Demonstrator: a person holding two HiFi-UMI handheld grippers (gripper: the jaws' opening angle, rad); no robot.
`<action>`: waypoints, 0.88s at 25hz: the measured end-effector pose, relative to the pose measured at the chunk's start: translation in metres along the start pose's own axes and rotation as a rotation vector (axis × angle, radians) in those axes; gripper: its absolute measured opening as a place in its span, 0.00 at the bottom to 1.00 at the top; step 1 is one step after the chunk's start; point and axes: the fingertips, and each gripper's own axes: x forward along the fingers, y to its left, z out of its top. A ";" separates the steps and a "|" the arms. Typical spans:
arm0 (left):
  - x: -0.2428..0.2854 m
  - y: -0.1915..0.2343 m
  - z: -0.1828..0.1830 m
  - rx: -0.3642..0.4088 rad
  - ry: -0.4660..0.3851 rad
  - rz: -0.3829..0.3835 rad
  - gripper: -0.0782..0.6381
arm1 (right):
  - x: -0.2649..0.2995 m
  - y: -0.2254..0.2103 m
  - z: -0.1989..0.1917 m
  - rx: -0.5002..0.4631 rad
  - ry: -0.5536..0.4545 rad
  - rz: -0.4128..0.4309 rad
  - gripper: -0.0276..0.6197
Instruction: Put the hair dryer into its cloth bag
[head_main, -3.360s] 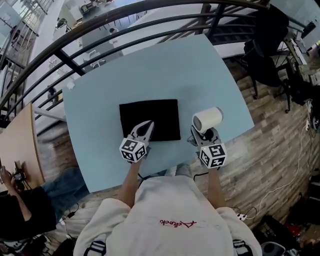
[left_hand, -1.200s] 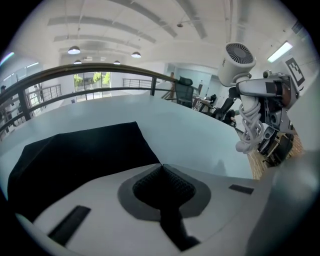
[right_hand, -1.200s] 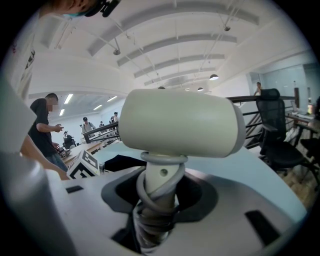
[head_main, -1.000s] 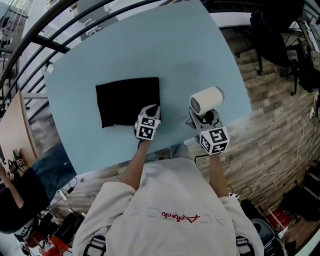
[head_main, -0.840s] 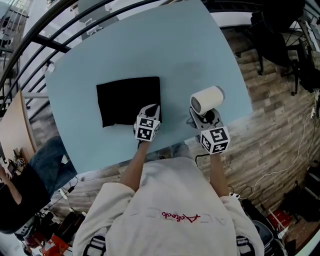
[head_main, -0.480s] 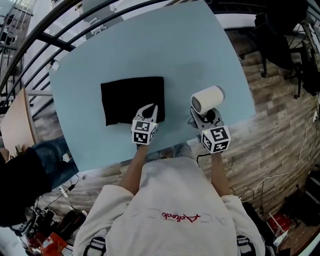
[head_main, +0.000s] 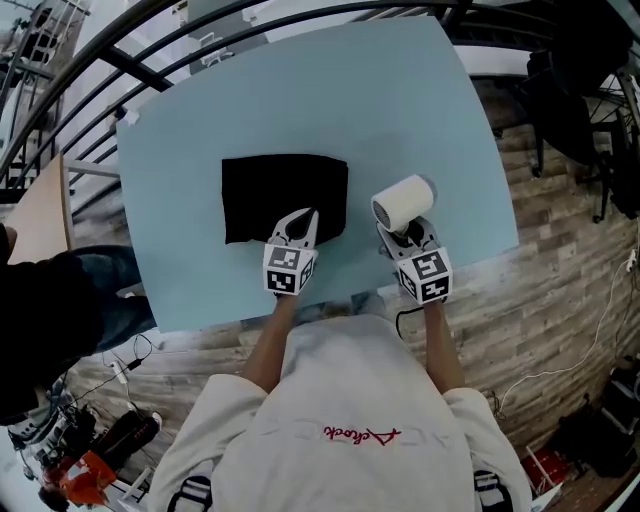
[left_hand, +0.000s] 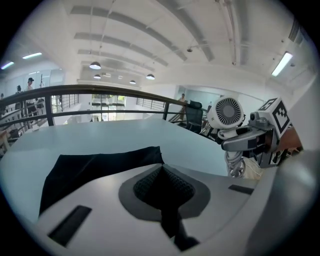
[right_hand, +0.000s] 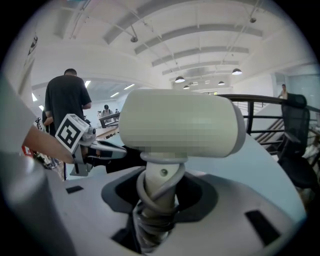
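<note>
- At the left edge of the head view, a person in dark clothes (head_main: 45, 310) stands beside the pale blue table (head_main: 400, 100).
- The black cloth bag (head_main: 280, 195) lies flat at the middle of the table.
- The left gripper (head_main: 300, 218) sits at the bag's lower right edge, its fingers (left_hand: 100, 200) clenched together with dark cloth between them.
- Right of the bag and apart from it, the cream hair dryer (head_main: 402, 202) has its barrel horizontal.
- The right gripper (head_main: 405, 235) grasps the dryer's handle, which has the cord (right_hand: 155, 210) wound around it.
</note>
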 end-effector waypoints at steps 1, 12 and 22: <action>-0.004 0.002 0.002 -0.005 -0.010 0.002 0.12 | 0.004 0.004 -0.001 -0.016 0.016 0.014 0.32; -0.026 0.003 0.024 -0.013 -0.083 -0.009 0.12 | 0.050 0.040 -0.021 -0.232 0.306 0.183 0.32; -0.037 -0.003 0.030 -0.005 -0.113 -0.028 0.12 | 0.070 0.060 -0.057 -0.420 0.584 0.295 0.32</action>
